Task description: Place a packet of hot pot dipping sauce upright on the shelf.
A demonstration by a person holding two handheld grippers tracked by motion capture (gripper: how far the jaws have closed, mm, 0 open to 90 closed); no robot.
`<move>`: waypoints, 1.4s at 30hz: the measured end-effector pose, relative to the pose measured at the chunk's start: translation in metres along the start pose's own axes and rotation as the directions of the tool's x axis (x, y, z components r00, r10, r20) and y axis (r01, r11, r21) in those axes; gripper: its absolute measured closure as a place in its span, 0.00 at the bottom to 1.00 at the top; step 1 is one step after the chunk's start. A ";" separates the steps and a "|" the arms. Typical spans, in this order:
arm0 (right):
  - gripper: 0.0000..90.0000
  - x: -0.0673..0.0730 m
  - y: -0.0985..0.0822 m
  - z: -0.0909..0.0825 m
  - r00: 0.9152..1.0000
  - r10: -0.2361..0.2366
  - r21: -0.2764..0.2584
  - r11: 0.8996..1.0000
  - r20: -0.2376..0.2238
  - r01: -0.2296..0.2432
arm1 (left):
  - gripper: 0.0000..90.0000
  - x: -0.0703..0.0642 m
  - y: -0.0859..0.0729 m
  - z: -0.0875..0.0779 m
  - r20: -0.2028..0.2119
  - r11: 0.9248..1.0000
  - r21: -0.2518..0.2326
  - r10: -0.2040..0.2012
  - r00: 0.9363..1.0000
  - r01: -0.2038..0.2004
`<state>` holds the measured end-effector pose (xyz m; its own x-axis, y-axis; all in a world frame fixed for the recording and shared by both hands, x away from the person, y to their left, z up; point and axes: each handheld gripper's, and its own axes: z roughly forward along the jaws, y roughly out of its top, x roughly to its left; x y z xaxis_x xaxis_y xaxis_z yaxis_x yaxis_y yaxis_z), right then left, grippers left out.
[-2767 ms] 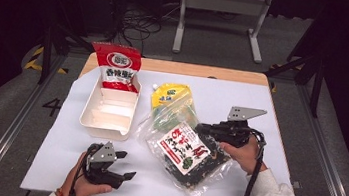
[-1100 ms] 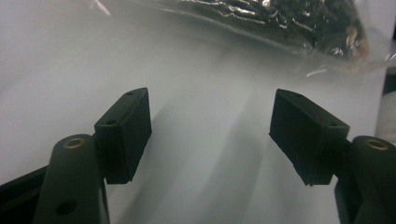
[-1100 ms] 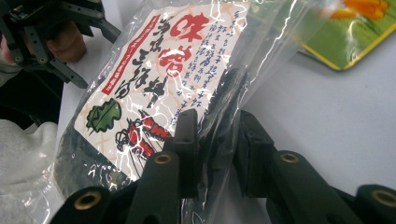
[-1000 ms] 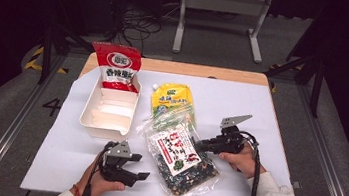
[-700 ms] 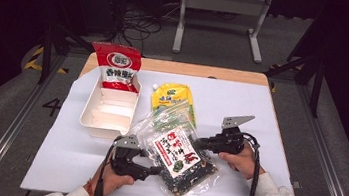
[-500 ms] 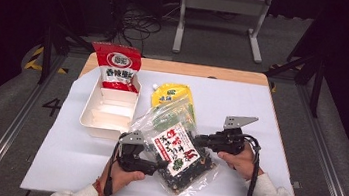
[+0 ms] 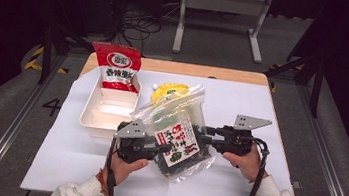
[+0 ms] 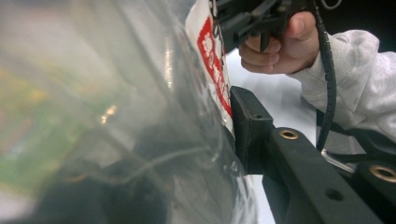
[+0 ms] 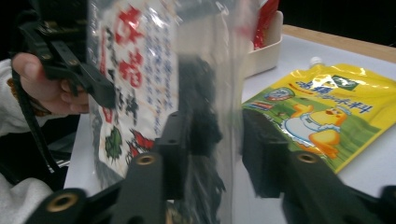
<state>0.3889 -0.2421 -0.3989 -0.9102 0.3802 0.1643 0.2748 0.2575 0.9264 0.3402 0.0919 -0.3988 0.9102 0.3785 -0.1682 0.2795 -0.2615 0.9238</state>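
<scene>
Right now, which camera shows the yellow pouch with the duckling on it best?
The right gripper view: the yellow pouch lies flat on the white table, its duckling picture and cap plain to see. In the high view, the yellow pouch is mostly covered by the clear bag. In the left gripper view, only a yellow-green blur shows through the plastic.

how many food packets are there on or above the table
3: the clear seaweed bag lifted between both grippers, the yellow pouch lying behind it, the red packet standing in the white tray.

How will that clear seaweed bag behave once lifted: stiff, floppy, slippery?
Probably floppy: the clear seaweed bag creases and bulges between the left gripper and right gripper. Its glossy film looks slippery. Likely light, being loosely filled with dark flakes.
</scene>
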 end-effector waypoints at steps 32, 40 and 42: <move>0.15 0.007 -0.043 -0.041 0.946 -0.057 0.195 0.981 0.318 -0.007 | 0.82 0.024 0.046 -0.080 -0.226 0.962 -0.021 0.261 0.938 -0.273; 0.15 0.007 -0.048 -0.034 0.949 -0.046 0.214 0.977 0.313 -0.024 | 0.82 0.050 0.050 -0.123 -0.362 0.957 -0.036 0.257 0.896 -0.289; 0.16 0.007 -0.049 -0.035 0.948 -0.035 0.208 0.978 0.317 -0.033 | 0.82 0.056 0.050 -0.127 -0.372 0.957 -0.034 0.254 0.893 -0.287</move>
<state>0.3583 -0.2837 -0.4314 -0.7740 0.6330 0.0158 0.3635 0.4238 0.8296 0.3662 0.2130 -0.3185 0.7702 0.6015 0.2123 -0.0038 -0.3285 0.9445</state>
